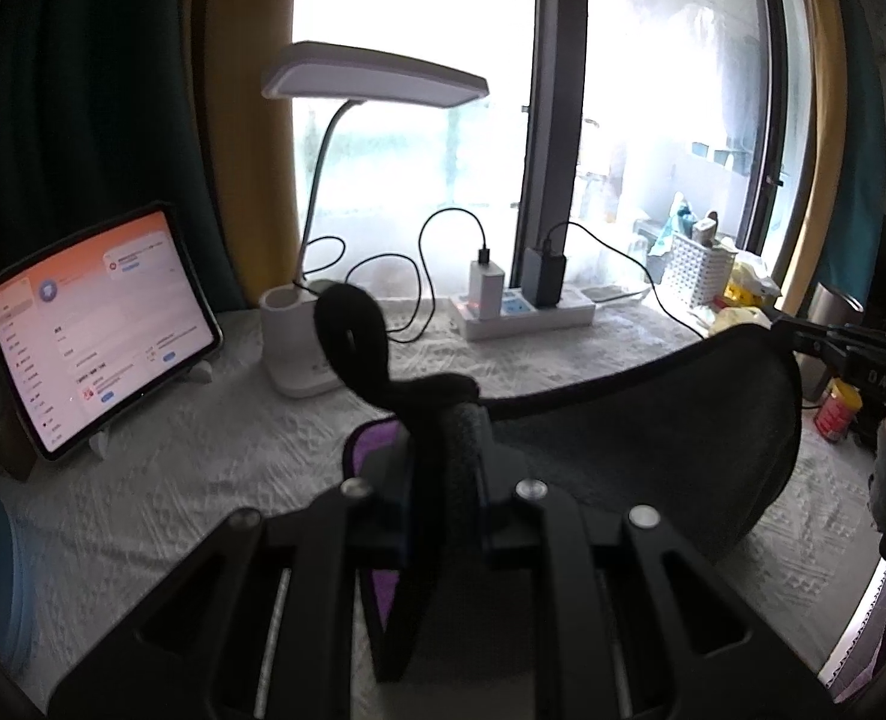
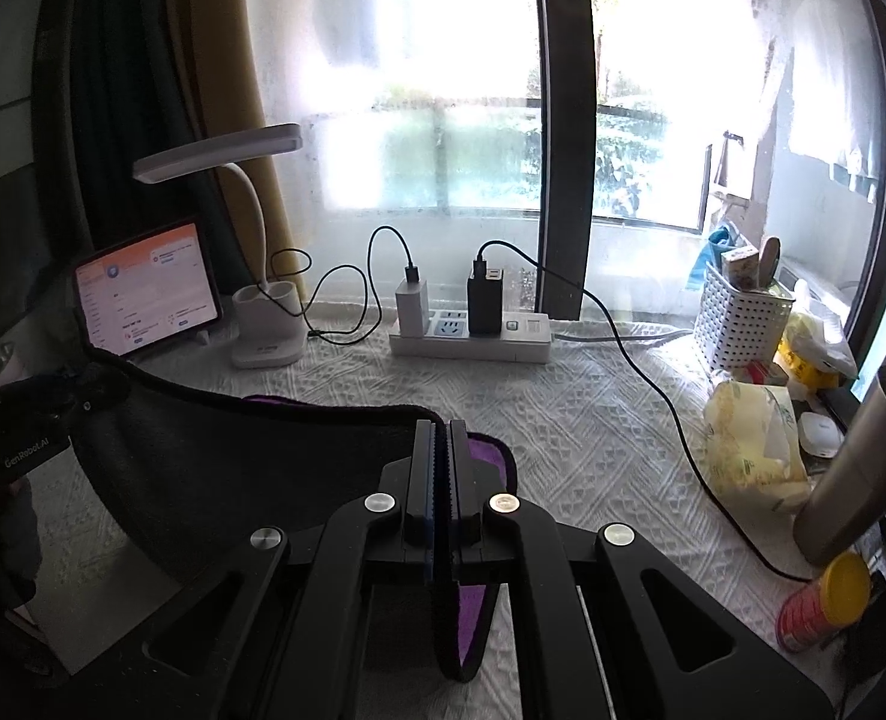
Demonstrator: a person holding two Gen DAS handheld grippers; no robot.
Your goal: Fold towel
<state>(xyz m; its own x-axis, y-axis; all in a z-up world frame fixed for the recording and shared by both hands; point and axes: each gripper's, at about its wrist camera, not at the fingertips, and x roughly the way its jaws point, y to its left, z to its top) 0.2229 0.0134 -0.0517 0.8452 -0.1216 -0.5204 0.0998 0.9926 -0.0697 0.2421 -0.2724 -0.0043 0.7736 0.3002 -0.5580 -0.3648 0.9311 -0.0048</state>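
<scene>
The towel (image 1: 652,438) is dark grey on one side and purple on the other, with a black hem and a black hanging loop (image 1: 353,336). It is stretched in the air between both grippers, above the white textured tablecloth (image 1: 215,456). My left gripper (image 1: 443,414) is shut on one top corner, by the loop. My right gripper (image 2: 441,426) is shut on the other top corner of the towel (image 2: 251,456). Each gripper shows in the other's view, the right one (image 1: 802,333) at far right and the left one (image 2: 92,393) at far left.
At the back stand a lit tablet (image 1: 95,324), a white desk lamp (image 1: 305,360) and a power strip (image 1: 520,306) with chargers and cables. At the right are a white basket (image 2: 736,324), plastic bags, a steel flask (image 2: 862,480) and a red can (image 2: 820,606).
</scene>
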